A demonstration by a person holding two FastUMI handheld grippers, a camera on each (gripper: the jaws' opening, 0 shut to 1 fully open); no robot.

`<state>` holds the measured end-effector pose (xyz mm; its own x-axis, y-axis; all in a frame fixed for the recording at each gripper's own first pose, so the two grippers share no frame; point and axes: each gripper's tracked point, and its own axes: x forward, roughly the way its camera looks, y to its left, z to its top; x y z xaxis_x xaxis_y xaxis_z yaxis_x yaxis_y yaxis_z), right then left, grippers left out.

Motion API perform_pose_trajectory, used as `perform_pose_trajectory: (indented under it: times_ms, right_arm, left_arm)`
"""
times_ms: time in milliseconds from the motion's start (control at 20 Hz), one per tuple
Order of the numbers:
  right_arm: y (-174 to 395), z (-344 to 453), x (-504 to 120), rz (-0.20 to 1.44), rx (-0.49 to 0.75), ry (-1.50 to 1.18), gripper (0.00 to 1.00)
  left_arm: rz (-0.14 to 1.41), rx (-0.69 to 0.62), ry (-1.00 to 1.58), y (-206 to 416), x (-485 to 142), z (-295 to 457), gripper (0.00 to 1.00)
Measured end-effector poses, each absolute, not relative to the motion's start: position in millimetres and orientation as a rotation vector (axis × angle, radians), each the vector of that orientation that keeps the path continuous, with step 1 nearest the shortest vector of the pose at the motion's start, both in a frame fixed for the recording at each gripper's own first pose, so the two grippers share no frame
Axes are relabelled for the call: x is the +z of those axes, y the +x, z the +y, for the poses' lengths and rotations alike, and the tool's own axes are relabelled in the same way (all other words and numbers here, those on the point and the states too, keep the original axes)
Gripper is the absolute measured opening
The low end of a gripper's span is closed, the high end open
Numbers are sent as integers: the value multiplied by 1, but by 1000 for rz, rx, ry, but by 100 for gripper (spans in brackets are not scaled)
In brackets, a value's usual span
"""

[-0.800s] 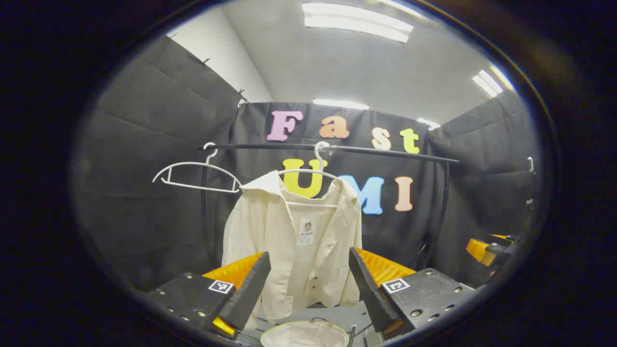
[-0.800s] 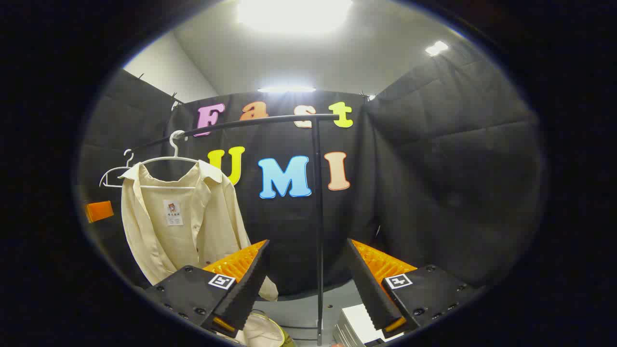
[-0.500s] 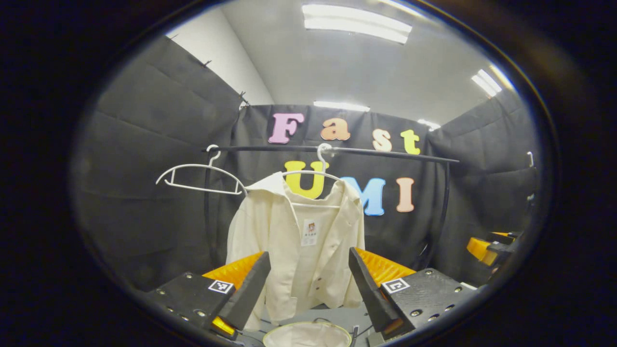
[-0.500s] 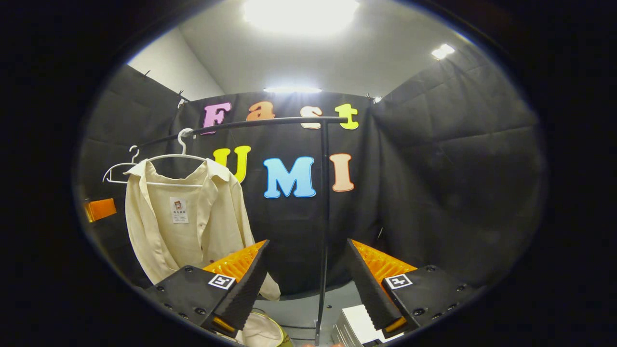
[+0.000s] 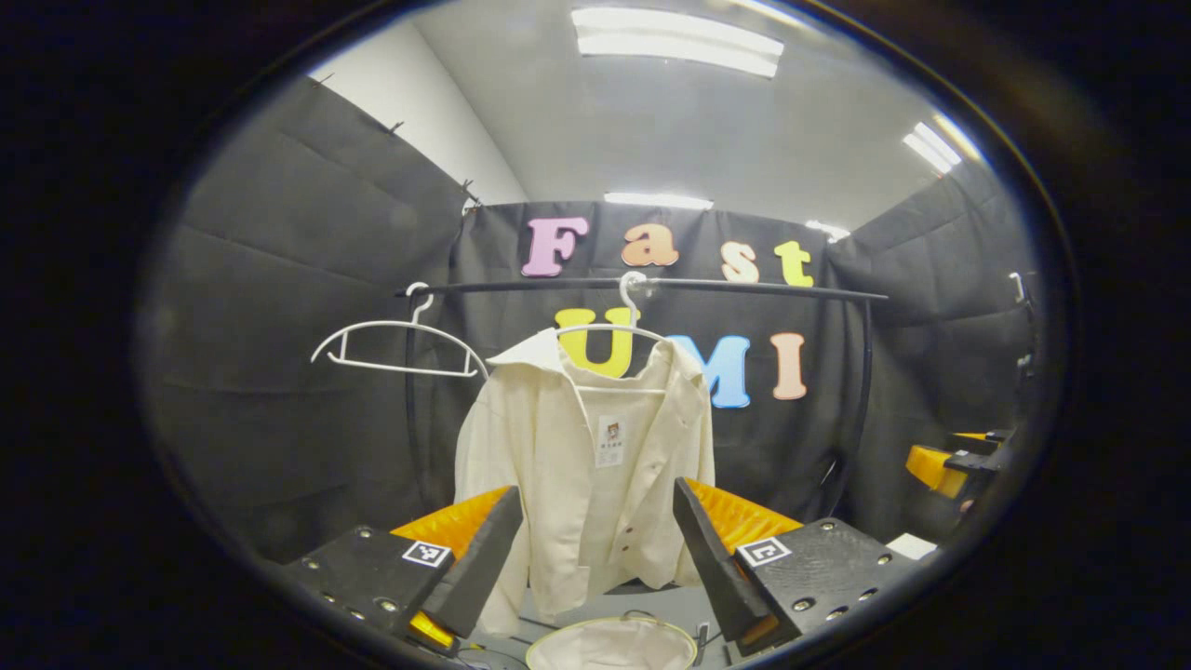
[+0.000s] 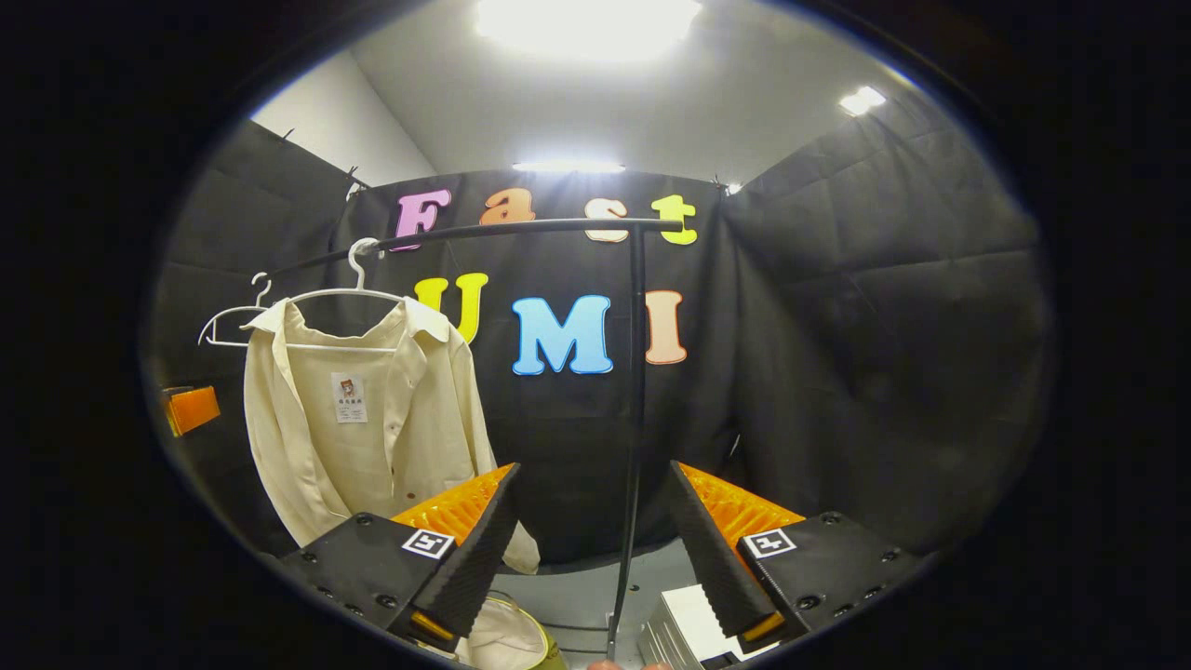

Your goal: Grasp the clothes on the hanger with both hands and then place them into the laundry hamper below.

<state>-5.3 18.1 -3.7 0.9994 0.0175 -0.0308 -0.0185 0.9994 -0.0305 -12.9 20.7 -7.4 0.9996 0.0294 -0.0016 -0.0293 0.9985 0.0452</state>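
Note:
A cream button-up shirt [image 5: 586, 465] hangs on a white hanger [image 5: 616, 328] from a black rail [image 5: 651, 284]. In the left gripper view my left gripper [image 5: 595, 558] stands open just short of the shirt's lower half, nothing between its fingers. Below it shows the round rim of the hamper [image 5: 614, 645] with a pale lining. In the right gripper view the shirt [image 6: 358, 419] hangs to the left, and my right gripper [image 6: 591, 549] is open, facing the rack's upright post [image 6: 635, 419]. The hamper [image 6: 507, 637] peeks out at the bottom. The right gripper [image 5: 949, 461] also shows at the far right of the left gripper view.
A second, bare white hanger [image 5: 395, 344] hangs at the rail's left end. A white stacked object [image 6: 679, 623] sits on the grey floor by the post's foot. Black cloth walls close in on three sides.
Both views have shifted slightly, so the shirt and rail sit a little further right in frame. Both grippers stay open and hold nothing.

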Motion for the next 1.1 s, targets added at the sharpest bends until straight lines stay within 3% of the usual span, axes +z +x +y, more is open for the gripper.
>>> perform_pose_trajectory:
  times_ms: [500, 650, 1100]
  right_arm:
    - [15, 36, 10, 44, 60, -66, 97]
    - [38, 48, 1, 47, 101, -71, 96]
    - [124, 100, 0, 15, 261, -18, 96]
  left_arm:
    - [46, 141, -87, 27, -13, 56, 94]
    - [29, 165, -160, 42, 3, 59, 95]
    - [40, 284, -39, 111, 27, 63, 95]
